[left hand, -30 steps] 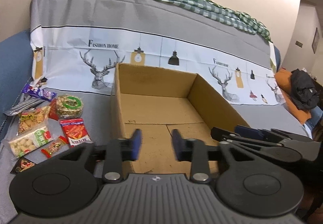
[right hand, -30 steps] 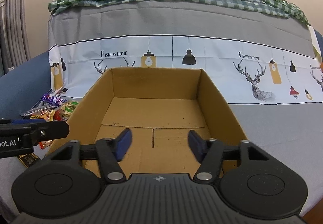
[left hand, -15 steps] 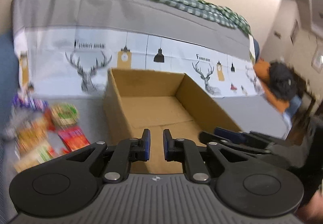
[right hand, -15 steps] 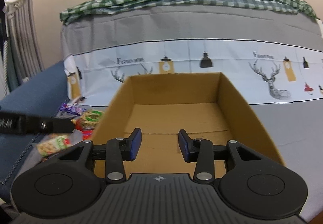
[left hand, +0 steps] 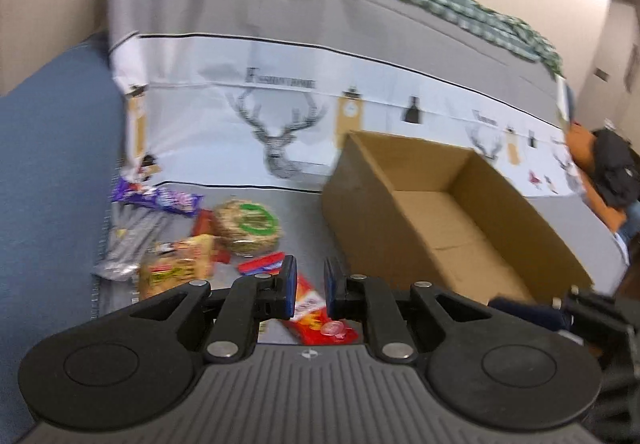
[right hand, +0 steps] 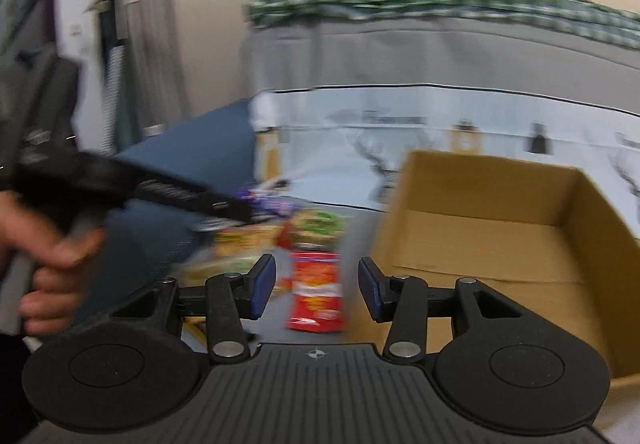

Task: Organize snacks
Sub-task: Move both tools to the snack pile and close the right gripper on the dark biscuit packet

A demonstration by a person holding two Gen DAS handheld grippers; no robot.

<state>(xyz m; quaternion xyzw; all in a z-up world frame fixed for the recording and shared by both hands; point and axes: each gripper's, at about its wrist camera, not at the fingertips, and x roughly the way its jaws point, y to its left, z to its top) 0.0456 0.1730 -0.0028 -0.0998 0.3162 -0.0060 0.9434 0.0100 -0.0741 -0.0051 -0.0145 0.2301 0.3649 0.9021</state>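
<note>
— How are the claws set?
— The left gripper (left hand: 310, 286) is nearly closed, nothing held; the right gripper (right hand: 316, 288) stands partly open (just reopening), empty.
— The snacks?
— The red crinkled snack packet (right hand: 318, 290) is seen beside the open brown cardboard box (right hand: 500, 228).

Matt cardboard box (left hand: 404, 240); glossy plastic snack packets (left hand: 240, 228).

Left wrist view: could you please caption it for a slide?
Empty hand-held gripper over red snack packet, cardboard box empty alongside.
</note>
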